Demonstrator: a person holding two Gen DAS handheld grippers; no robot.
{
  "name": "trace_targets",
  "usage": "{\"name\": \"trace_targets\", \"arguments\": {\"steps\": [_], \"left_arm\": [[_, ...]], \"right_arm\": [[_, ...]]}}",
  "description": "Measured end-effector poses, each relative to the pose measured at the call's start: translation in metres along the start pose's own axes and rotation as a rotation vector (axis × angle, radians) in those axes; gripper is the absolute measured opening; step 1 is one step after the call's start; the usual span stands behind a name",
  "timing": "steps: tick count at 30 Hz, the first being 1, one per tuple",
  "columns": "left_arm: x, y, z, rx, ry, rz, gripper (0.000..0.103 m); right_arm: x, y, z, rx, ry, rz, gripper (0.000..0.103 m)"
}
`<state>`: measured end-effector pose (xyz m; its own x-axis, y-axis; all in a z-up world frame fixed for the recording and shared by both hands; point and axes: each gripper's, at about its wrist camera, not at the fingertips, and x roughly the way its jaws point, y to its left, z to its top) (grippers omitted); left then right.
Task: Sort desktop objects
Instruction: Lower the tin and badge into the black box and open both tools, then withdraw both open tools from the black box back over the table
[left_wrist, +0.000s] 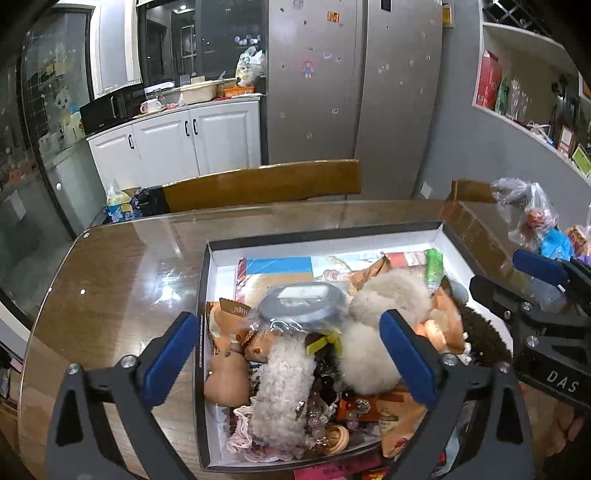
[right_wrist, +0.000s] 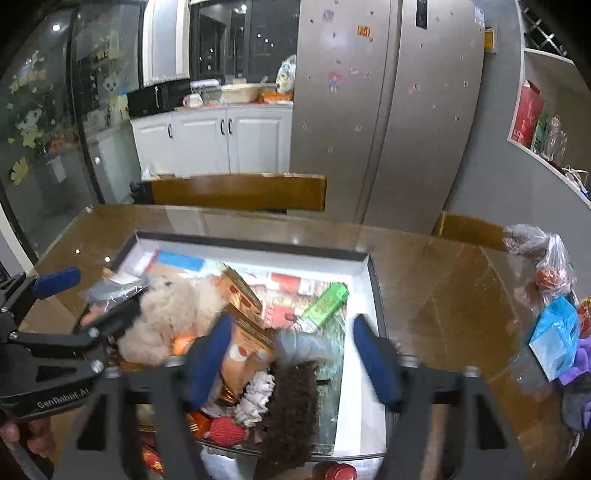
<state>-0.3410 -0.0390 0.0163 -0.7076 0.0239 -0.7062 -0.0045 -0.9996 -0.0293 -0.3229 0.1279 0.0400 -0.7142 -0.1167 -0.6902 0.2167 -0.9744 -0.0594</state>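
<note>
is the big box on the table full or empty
Full: the box is heaped with fluffy toys, snack packets and a green tube, hiding most of its white floor.

Each black tool (left_wrist: 291, 354) has blue pads (left_wrist: 170, 358), silver screws and white lettering.

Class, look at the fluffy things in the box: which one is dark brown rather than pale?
The dark brown fuzzy piece at the box's near right end, below the right gripper. The other fluffy items are cream or white.
</note>
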Motion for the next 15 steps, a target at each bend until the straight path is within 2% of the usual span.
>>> {"name": "trace_targets", "arguments": {"steps": [7, 15], "left_arm": [[-0.018, -0.003, 0.001, 0.034, -0.035, 0.001, 0.103], [-0.021, -0.001, 0.004, 0.039, -0.036, 0.000, 0.103]], "right_arm": [[-0.010, -0.001, 0.005, 0.013, -0.010, 0.016, 0.076], [-0.013, 0.001, 0.006, 0.018, -0.011, 0.021, 0.076]]}}
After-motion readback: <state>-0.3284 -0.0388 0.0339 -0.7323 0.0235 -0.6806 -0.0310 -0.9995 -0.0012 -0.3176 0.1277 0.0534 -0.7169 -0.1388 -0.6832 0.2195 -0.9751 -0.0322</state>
